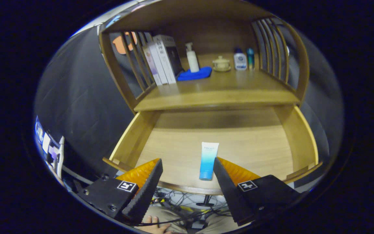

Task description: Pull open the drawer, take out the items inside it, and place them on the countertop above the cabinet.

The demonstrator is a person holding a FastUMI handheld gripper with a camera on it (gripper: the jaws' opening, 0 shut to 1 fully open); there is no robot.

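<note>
On the left, the drawer (135,136) stands pulled well out from under the countertop (219,97), its left wall running back into the cabinet. That much of the job looks done, since the wooden floor of the drawer lies open to reach from above.

Up on the countertop, from left to right, a few books (161,58) lean against the slatted side, a white pump bottle (192,58) stands on a blue cloth (195,74), then comes a small lidded pot (221,63), and last two small bottles (243,59) near the back right corner. The front strip of the countertop is bare, which would be the natural spot to set things down.

In the drawer, a single blue and white tube (208,161) lies flat near the front edge, cap end toward the gripper (187,165). No other item shows on the visible drawer floor.

The gripper is spread wide and holds nothing. Its left finger (148,182) sits well apart from the tube, while the right finger (222,178) is just beside it, possibly touching the cap end. The tube therefore sits off centre between the fingers, nearer the right one. I judge the open stance is meant to straddle the tube before closing, and a small shift rightward would centre it.

Below the fingers, a hand (153,226) rests near some cables.
</note>
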